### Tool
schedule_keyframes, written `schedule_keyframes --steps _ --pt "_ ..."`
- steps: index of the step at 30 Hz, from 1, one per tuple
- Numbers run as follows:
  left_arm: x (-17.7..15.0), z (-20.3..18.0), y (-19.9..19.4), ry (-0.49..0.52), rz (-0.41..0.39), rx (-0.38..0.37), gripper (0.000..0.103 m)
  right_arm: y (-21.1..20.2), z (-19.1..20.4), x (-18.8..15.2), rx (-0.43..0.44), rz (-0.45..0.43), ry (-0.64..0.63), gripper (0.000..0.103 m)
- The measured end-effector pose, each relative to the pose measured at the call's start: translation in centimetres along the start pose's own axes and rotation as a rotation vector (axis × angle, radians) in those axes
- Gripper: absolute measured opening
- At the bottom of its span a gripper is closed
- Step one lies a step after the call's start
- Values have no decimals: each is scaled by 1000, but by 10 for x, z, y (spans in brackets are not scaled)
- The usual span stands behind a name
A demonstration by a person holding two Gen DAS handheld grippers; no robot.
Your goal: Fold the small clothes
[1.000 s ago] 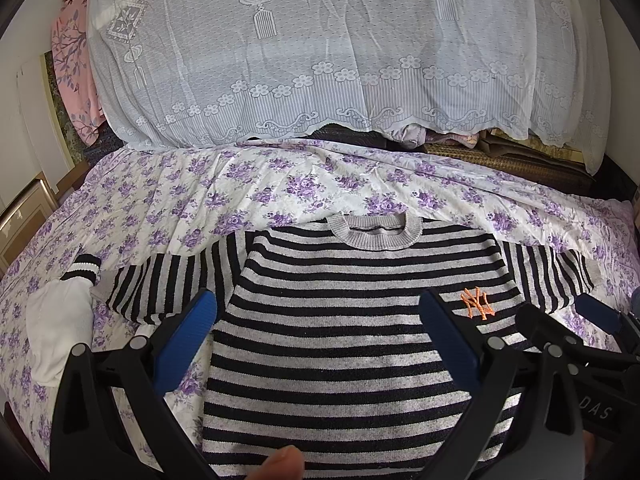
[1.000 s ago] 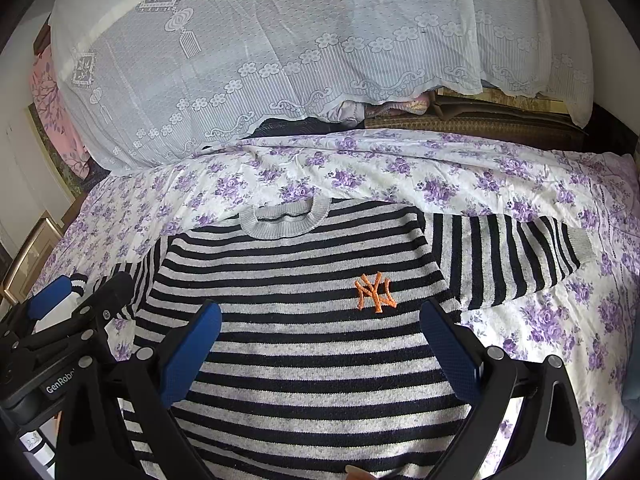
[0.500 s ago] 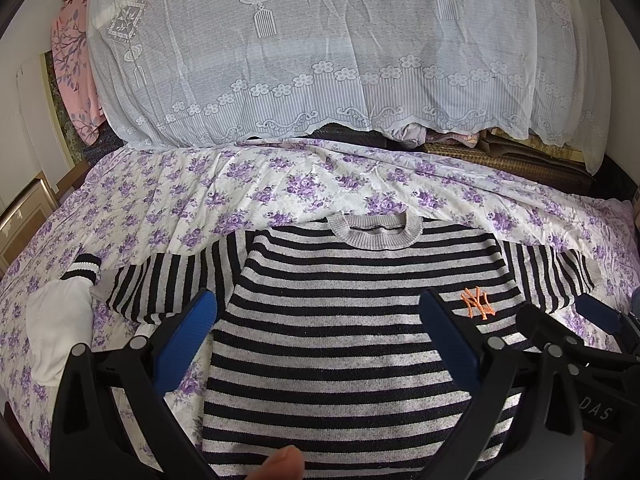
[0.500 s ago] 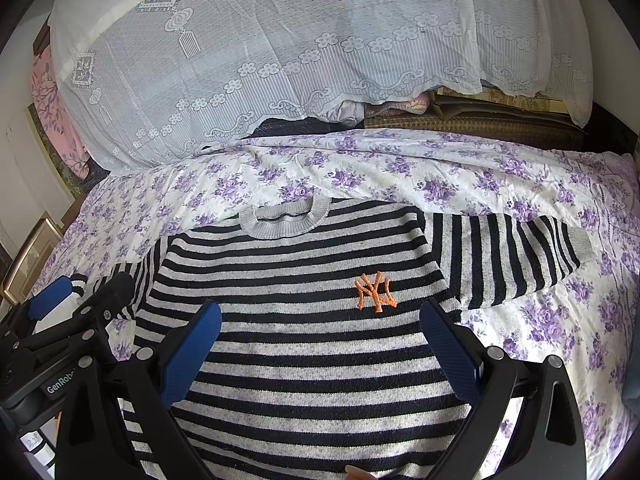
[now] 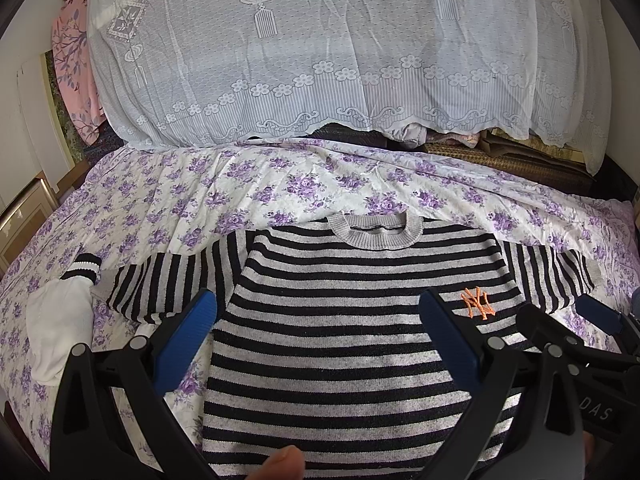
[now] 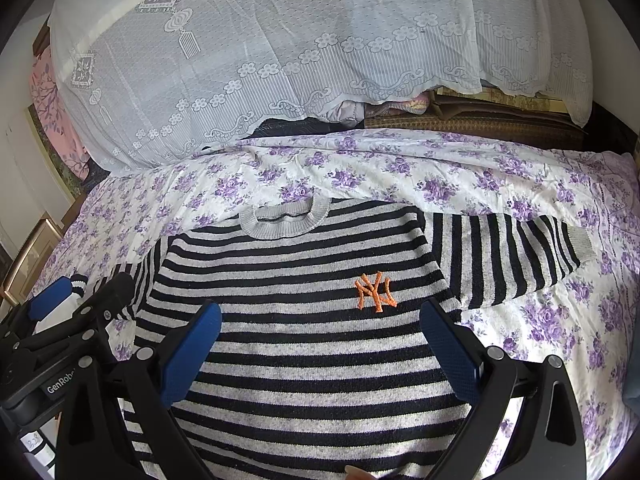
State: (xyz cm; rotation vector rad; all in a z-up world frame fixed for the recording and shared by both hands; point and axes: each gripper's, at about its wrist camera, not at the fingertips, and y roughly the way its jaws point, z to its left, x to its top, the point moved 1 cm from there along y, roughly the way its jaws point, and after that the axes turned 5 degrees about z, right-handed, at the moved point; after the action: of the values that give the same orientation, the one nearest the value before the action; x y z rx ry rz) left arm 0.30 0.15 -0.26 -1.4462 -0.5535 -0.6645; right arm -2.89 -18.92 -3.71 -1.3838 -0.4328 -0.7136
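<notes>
A bed [image 5: 304,196] with a purple-flowered sheet fills both views, backed by a mound of bedding under a white lace cover [image 5: 320,60]. Spread flat on the sheet, front up, lies the striped sweater [image 5: 360,320]; its grey collar [image 5: 376,232] points away from the cameras and its hem comes toward them, so the long axis of the body runs straight ahead of both tools. The sleeves reach out sideways across that axis: the left sleeve [image 5: 172,284] toward a white garment [image 5: 60,328] with a banded cuff, the right sleeve [image 6: 508,260] onto bare sheet. A small orange logo [image 6: 374,292] sits on the chest on the right-hand side.

The left tool [image 5: 316,336] hangs above the lower left part of the body, its blue fingers wide apart and holding nothing. The right tool [image 6: 320,344] hovers above the lower right part, likewise spread and empty. Each tool shows at the edge of the other's view, so they are side by side near the hem.

Folding looks not yet begun. Each sleeve lies outward and ahead of the tool on its own side, the left tool nearer the left sleeve, the right tool nearer the right.
</notes>
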Motion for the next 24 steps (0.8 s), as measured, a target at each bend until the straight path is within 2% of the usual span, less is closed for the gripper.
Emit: schedule_keyframes --steps 24 --pt "0 0 0 0 2 -5 99 1 0 -1 1 0 0 100"
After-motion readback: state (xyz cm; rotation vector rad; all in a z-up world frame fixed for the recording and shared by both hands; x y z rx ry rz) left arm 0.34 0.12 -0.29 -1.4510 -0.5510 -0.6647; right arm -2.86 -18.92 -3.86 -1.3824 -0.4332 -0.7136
